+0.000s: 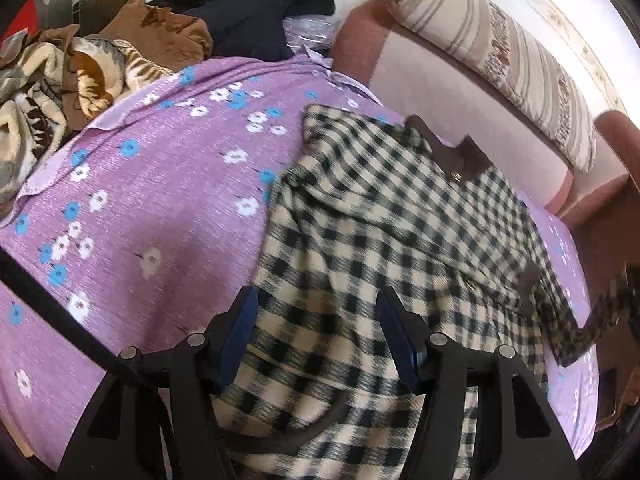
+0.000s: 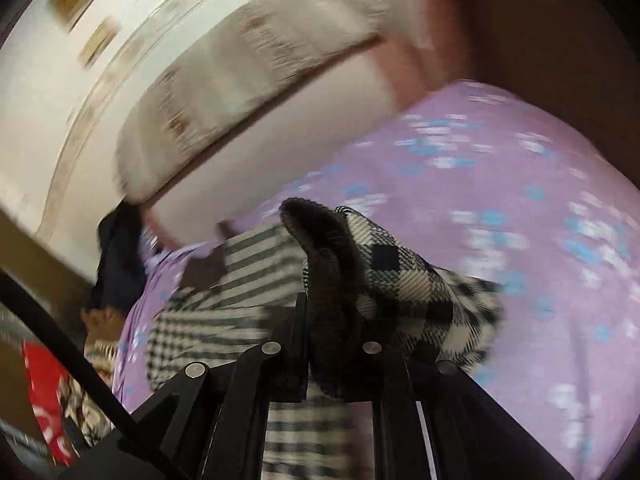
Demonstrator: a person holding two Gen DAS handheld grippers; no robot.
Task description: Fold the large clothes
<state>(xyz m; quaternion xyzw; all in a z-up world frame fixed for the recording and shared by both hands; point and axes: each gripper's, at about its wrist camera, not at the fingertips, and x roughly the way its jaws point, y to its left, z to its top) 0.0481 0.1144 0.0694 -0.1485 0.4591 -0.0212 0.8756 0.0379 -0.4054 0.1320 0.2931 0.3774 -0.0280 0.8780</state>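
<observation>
The right gripper [image 2: 332,320] pinches the checked coat's [image 1: 392,240] brown-trimmed cuff [image 2: 320,240]; the left gripper [image 1: 316,320] hangs open above the coat. Pulled fast, the thick cuff could slip free and bunch beside the coat.

Both wrist views look down close over the checked coat [image 1: 380,232] on the purple sheet [image 1: 160,184].

no readable text, labels or numbers

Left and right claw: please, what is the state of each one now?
Left claw: open, over the checked coat, holding nothing.
Right claw: closed on the coat's brown-trimmed cuff.
</observation>
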